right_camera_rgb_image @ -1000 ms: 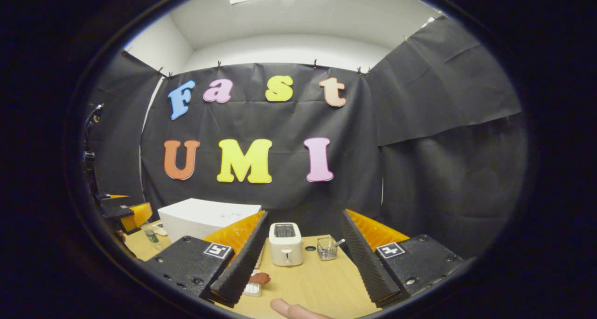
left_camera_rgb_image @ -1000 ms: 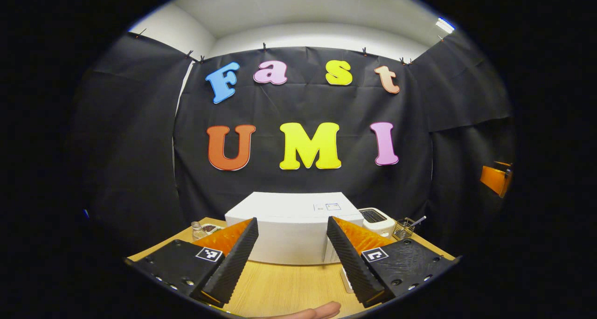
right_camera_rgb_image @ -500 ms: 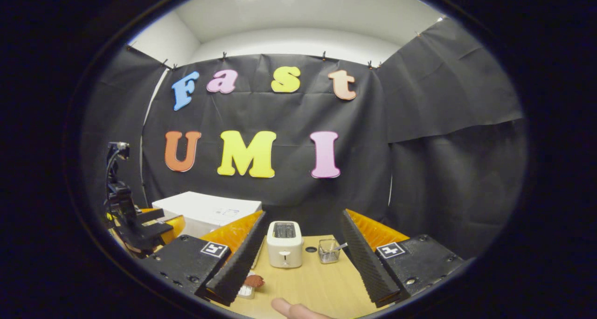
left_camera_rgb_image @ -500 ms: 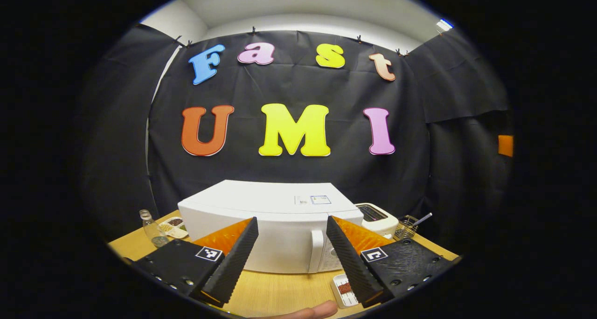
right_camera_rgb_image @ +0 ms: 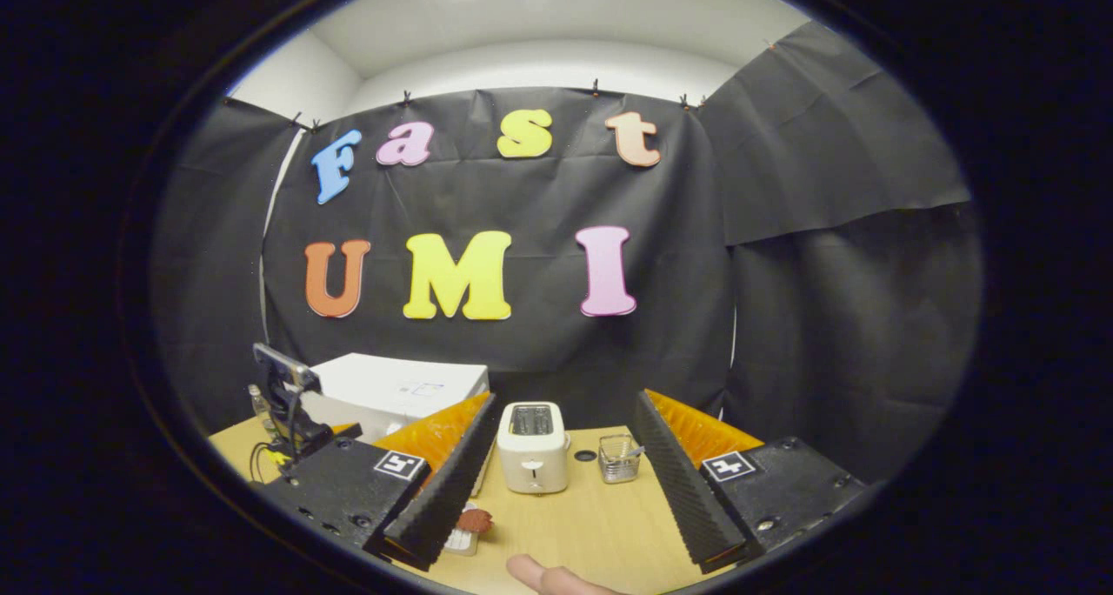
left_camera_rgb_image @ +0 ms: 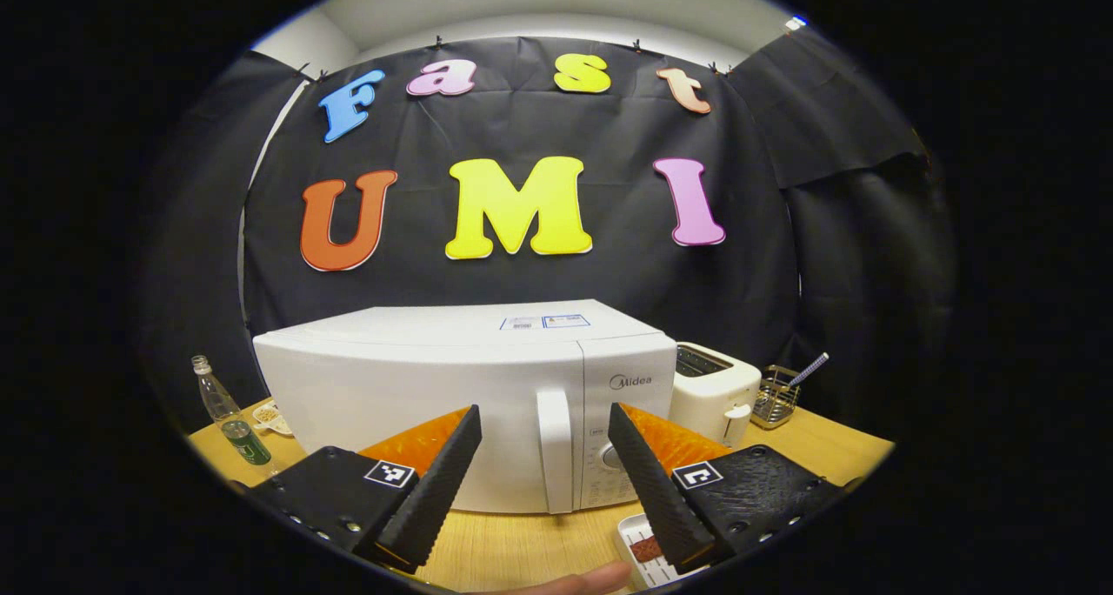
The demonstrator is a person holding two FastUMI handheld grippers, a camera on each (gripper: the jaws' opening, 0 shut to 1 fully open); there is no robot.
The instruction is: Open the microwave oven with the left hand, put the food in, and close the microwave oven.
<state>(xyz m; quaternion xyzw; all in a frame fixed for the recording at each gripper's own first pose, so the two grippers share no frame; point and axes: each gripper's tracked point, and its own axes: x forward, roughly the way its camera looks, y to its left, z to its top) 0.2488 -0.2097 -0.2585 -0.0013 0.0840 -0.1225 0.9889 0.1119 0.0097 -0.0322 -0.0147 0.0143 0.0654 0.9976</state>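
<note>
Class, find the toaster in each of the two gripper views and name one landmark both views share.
Left gripper view: the toaster stands right of centre, beside the microwave's right side.
Right gripper view: the toaster stands at lower centre, between the open tongs.
Shared landmark: the wire basket just right of the toaster.

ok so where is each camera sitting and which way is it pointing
Left gripper view: rides on the left gripper, facing the closed microwave, its handle between the open fingers; a fingertip of the person shows at the bottom.
Right gripper view: rides on the right gripper, facing the toaster farther along the table; its fingers are open, and a fingertip shows below.
Both views share the microwave, toaster, wire basket and food tray.
</note>
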